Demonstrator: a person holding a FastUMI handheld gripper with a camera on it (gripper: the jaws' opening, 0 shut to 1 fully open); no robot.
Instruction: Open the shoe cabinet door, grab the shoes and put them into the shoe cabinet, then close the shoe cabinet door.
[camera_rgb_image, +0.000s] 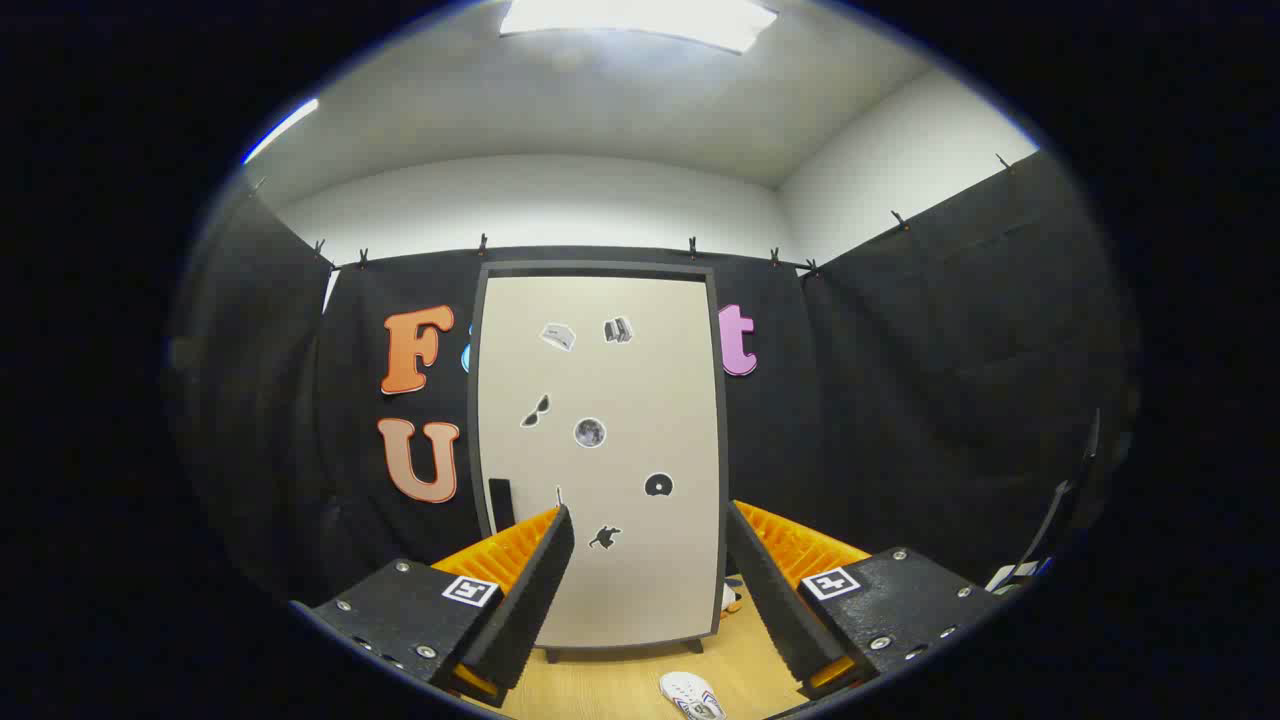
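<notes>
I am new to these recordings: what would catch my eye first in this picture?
First, the tall beige shoe cabinet door, shut and dotted with stickers, straight ahead beyond the fingers. Then the open tongs, holding nothing, framing it. A white shoe lies on the wooden floor between the fingers.

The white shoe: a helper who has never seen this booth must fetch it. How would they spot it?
Find the tall beige cabinet standing against the black cloth wall. On the wooden floor before its door, between the open hand-held gripper's fingers, lies the white shoe, nearer than the small object beside the cabinet's base.
</notes>
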